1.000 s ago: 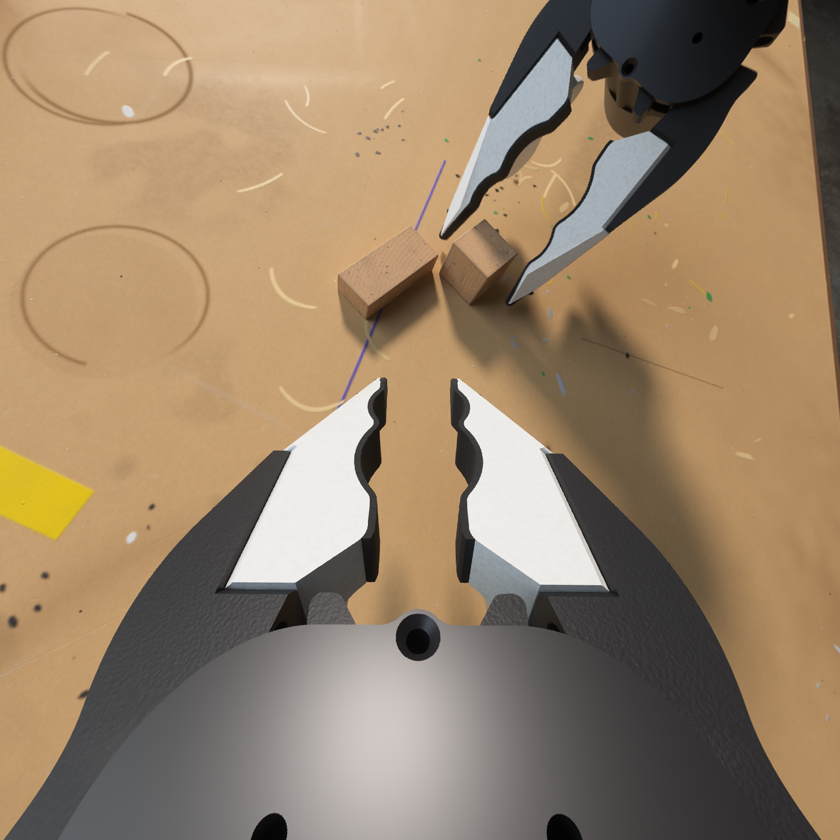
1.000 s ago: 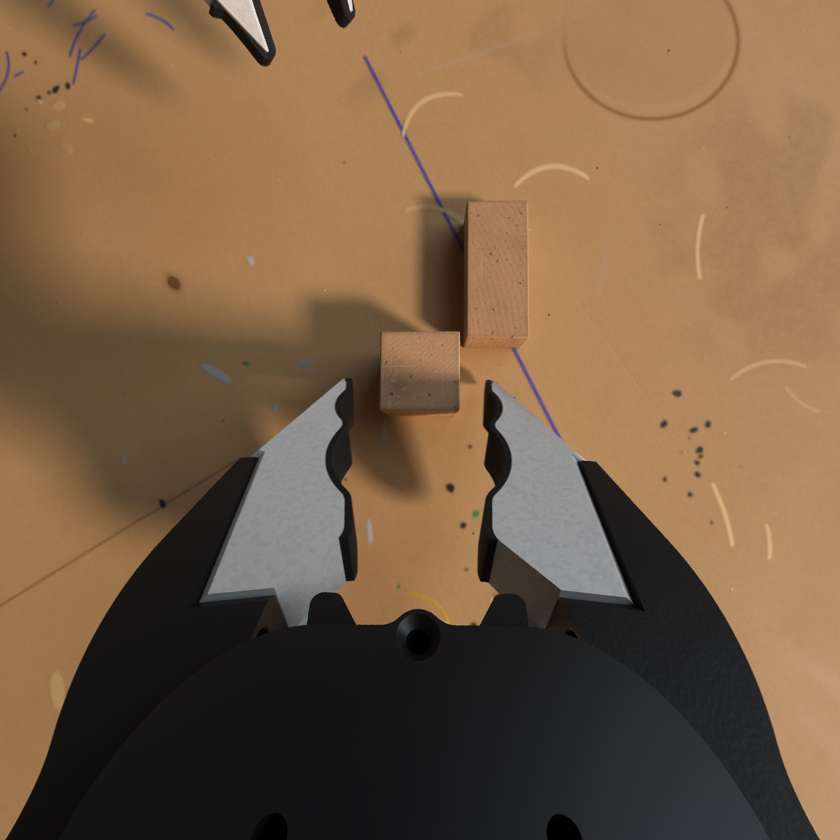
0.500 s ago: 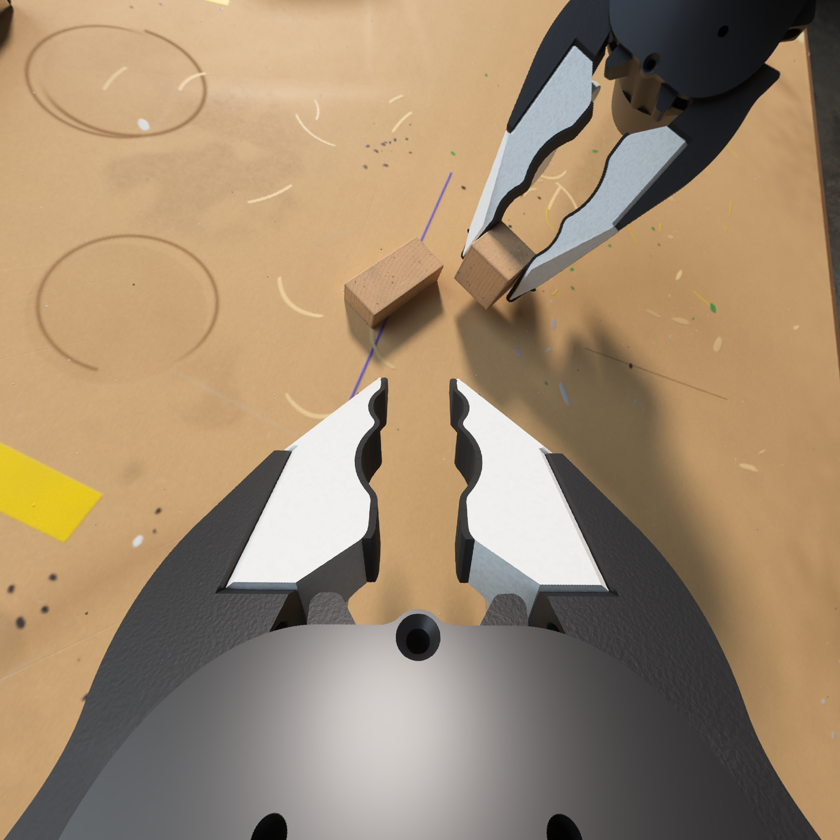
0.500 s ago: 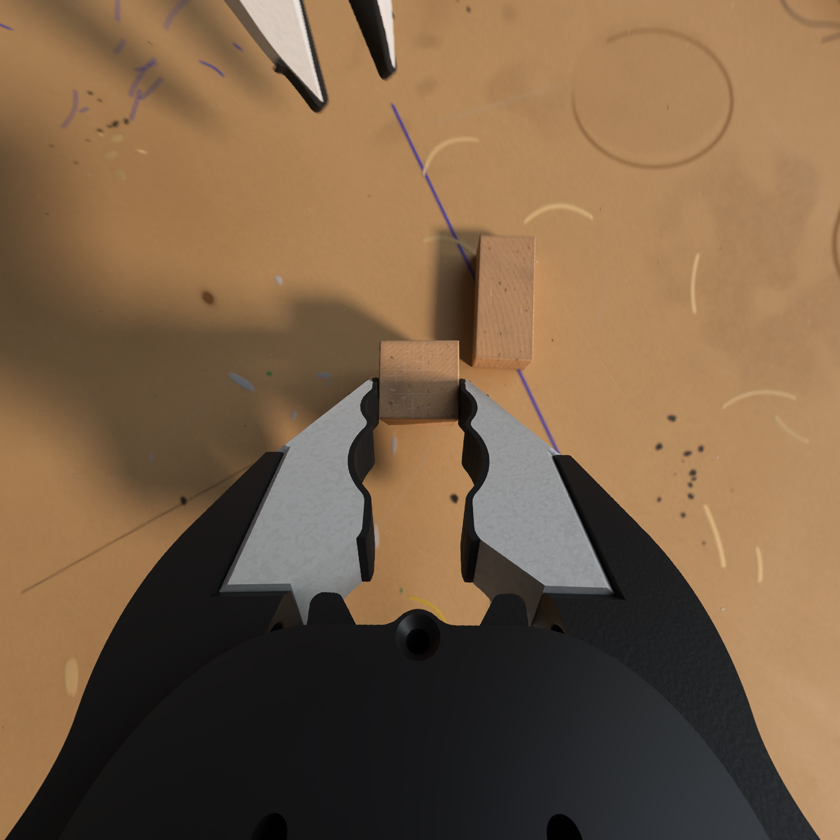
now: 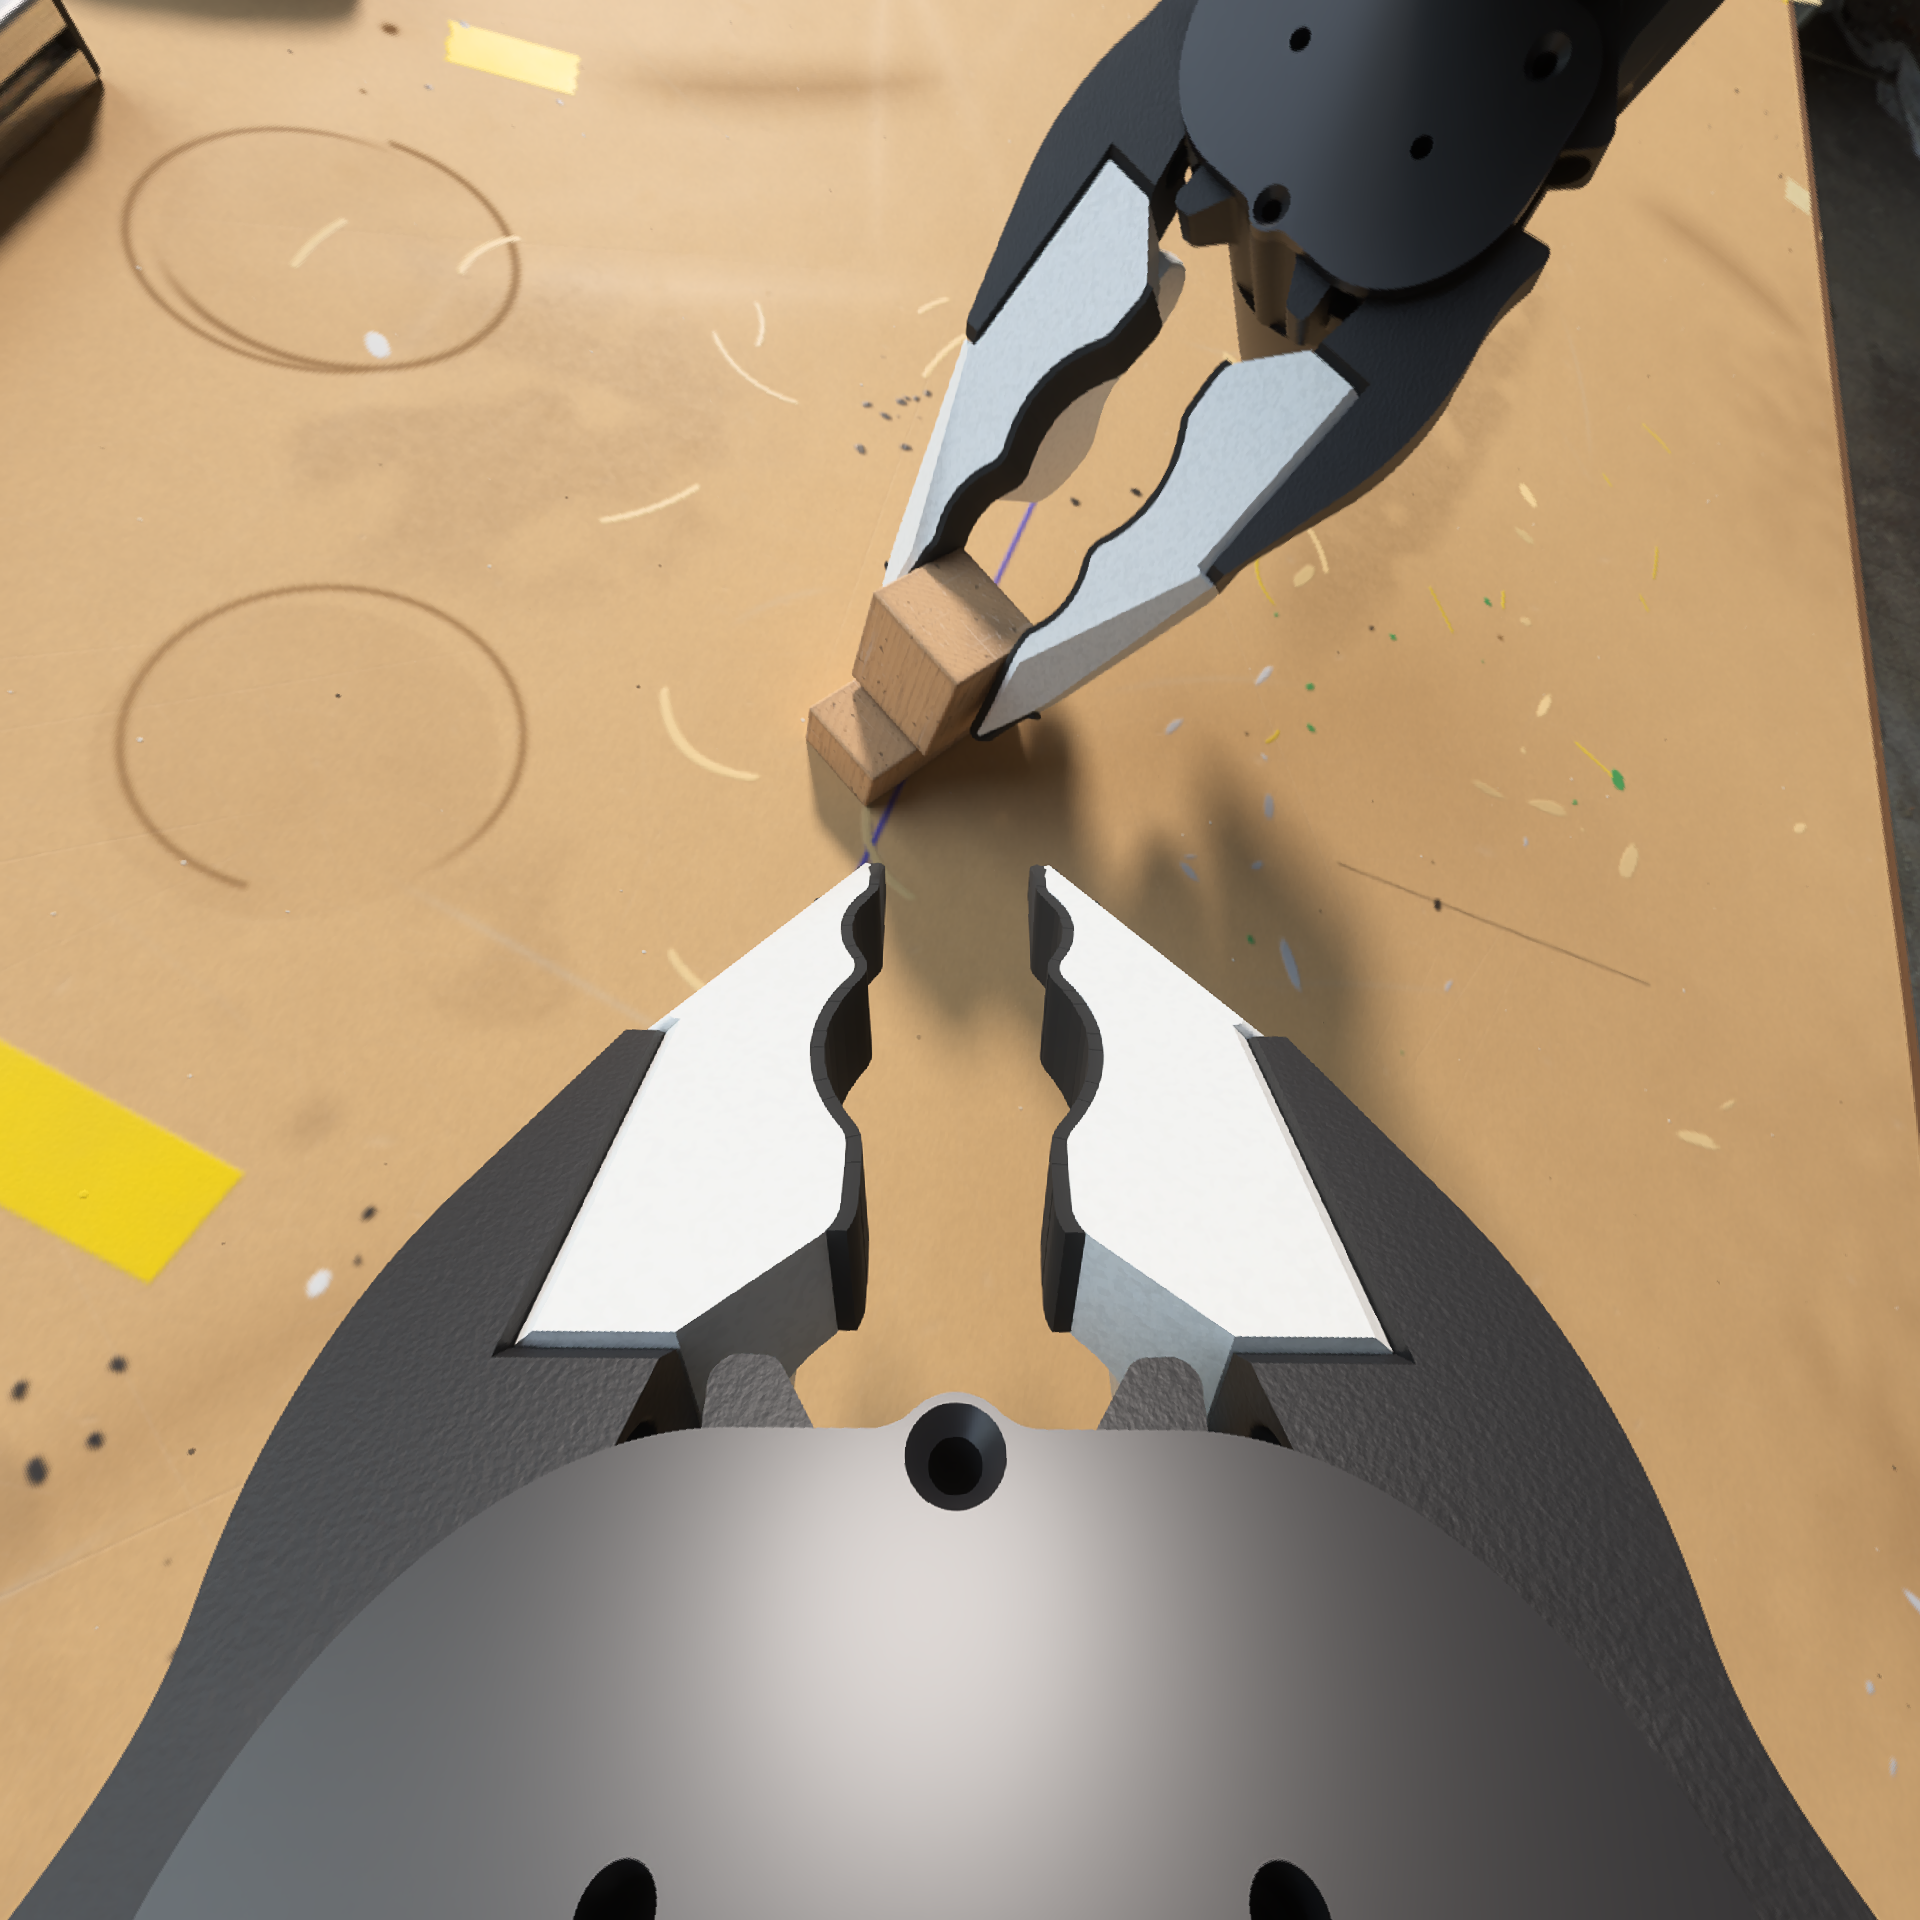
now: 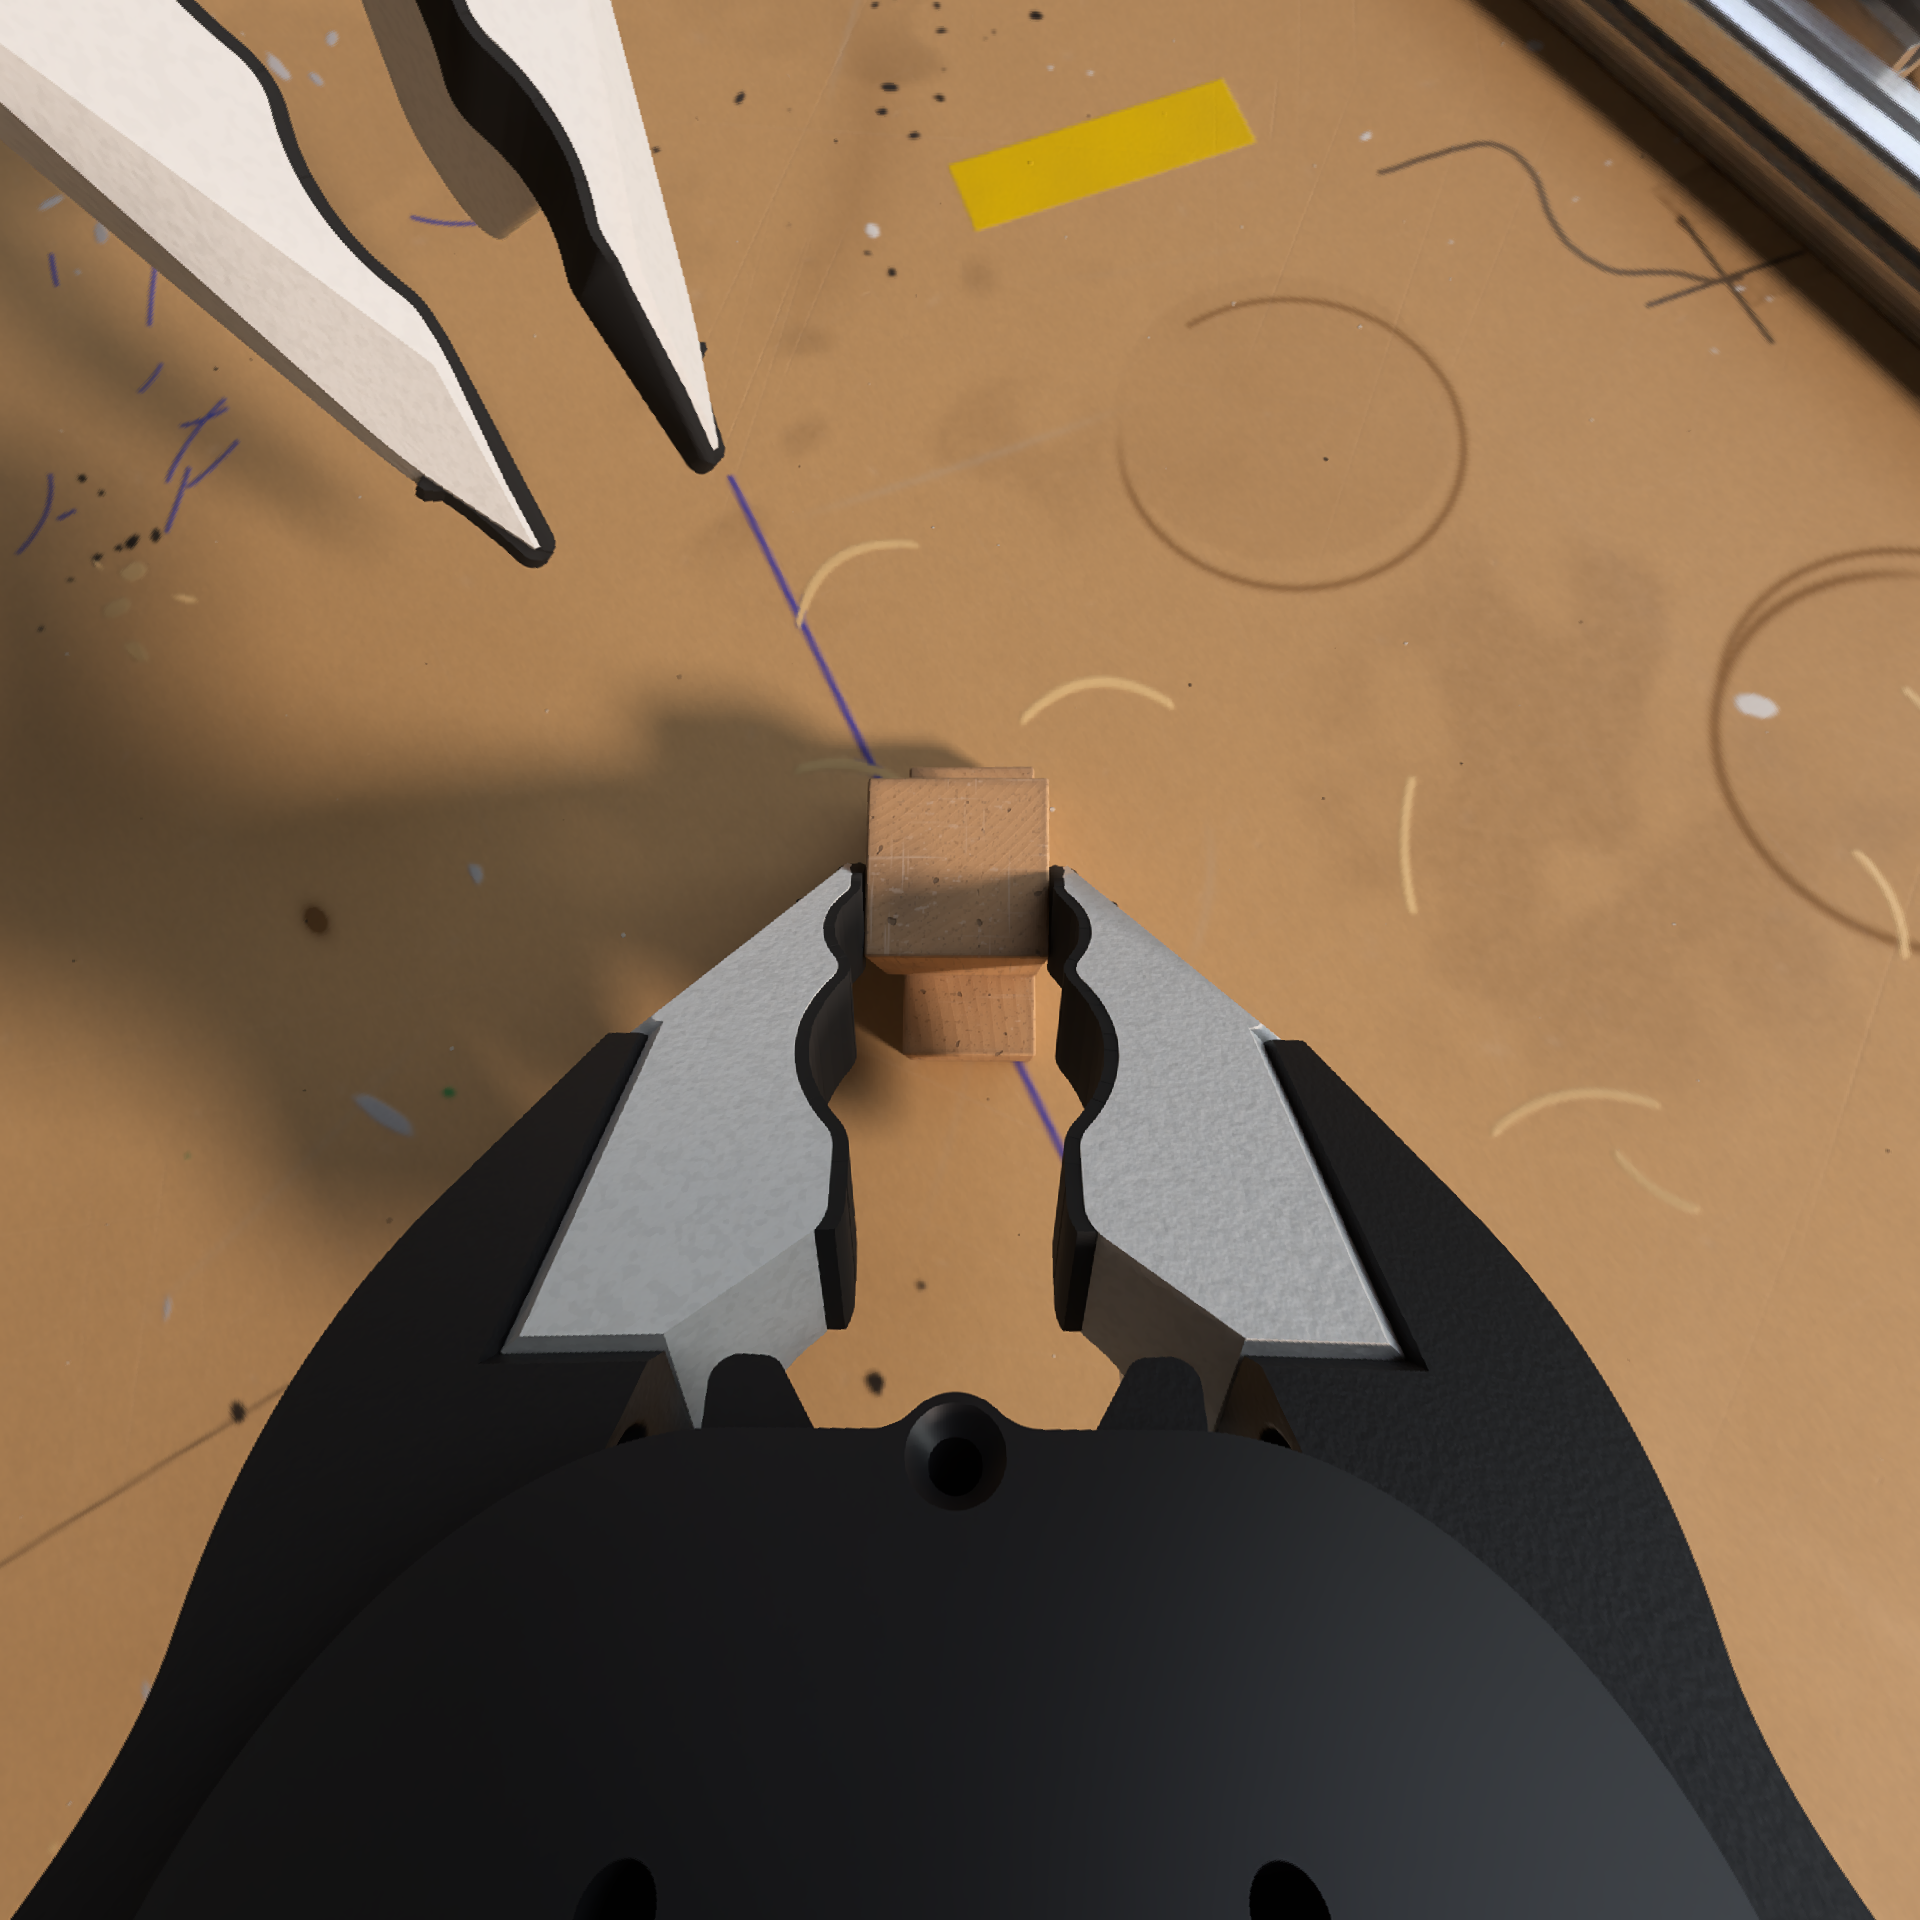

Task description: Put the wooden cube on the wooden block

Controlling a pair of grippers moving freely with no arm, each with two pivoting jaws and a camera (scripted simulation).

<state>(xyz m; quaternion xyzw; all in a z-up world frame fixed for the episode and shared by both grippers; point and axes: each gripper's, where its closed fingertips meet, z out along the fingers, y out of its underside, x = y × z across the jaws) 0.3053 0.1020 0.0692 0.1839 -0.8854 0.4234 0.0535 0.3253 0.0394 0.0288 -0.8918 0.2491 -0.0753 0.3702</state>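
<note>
Right wrist view is showing your right gripper (image 6: 954, 883) clamping the wooden cube (image 6: 956, 868) just over the wooden block (image 6: 968, 1013), left gripper (image 5: 956, 883) idling with jaws apart, so you're risking it landing off-centre and tipping off

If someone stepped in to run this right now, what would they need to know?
Right gripper: shut on the wooden cube, holding it over the wooden block.
Left gripper: open, holding nothing, hanging short of the stack.
Block lies flat on the table, across a thin blue line.
Done: cube picked up and brought above the block.
Left: whether it already rests there is unclear; settle it, open the right gripper and back away.
</note>
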